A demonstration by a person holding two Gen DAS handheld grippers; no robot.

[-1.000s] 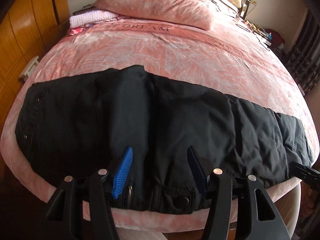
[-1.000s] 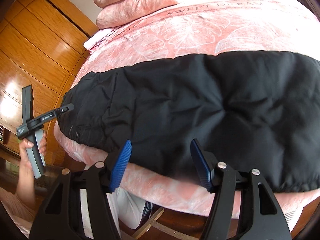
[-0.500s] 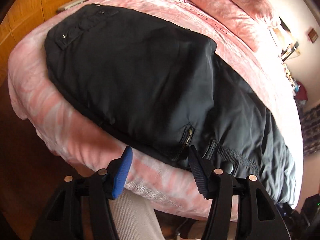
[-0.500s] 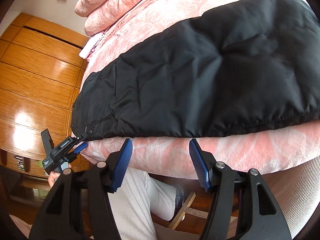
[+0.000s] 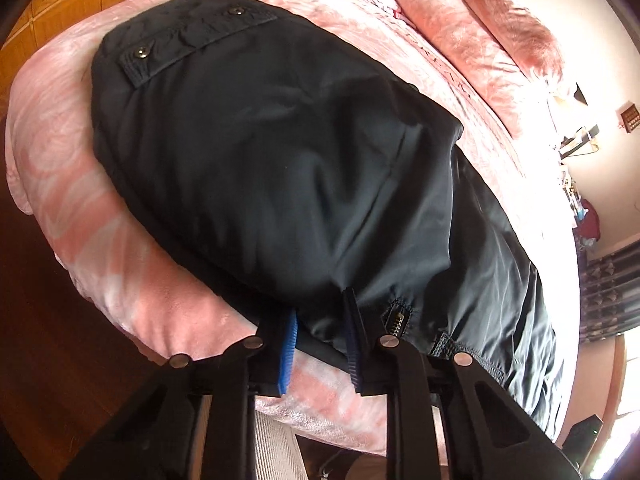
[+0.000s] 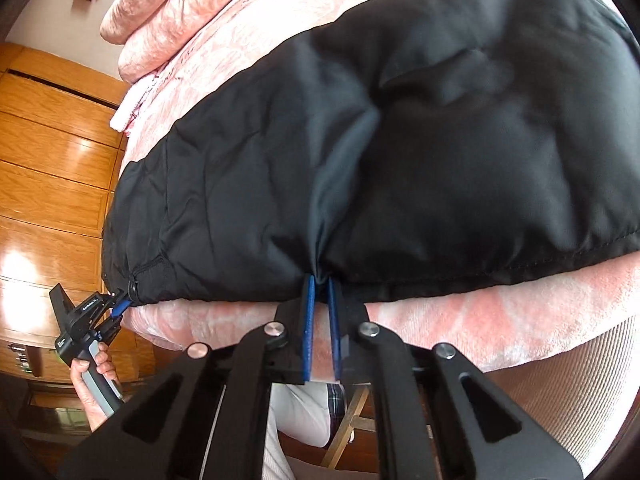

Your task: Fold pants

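Note:
Black padded pants (image 5: 288,152) lie across the near edge of a pink bed (image 5: 132,264), waistband end toward the left. My left gripper (image 5: 320,320) is shut on the near waistband edge beside the zipper (image 5: 396,322). My right gripper (image 6: 319,285) is shut on the near hem edge of the pants (image 6: 400,152), which bunch into a pinch between the blue pads (image 6: 307,312). The left gripper also shows in the right wrist view (image 6: 120,304), at the waistband corner.
Pink pillows (image 5: 472,28) lie at the head of the bed. A wooden wardrobe (image 6: 48,152) stands to the left. The person's legs in light trousers (image 6: 304,416) are close below the bed edge. Cluttered furniture (image 5: 580,208) stands at the far right.
Both grippers moved in to the near edge of the pants and closed on the fabric; one second ago both were open and held back from it.

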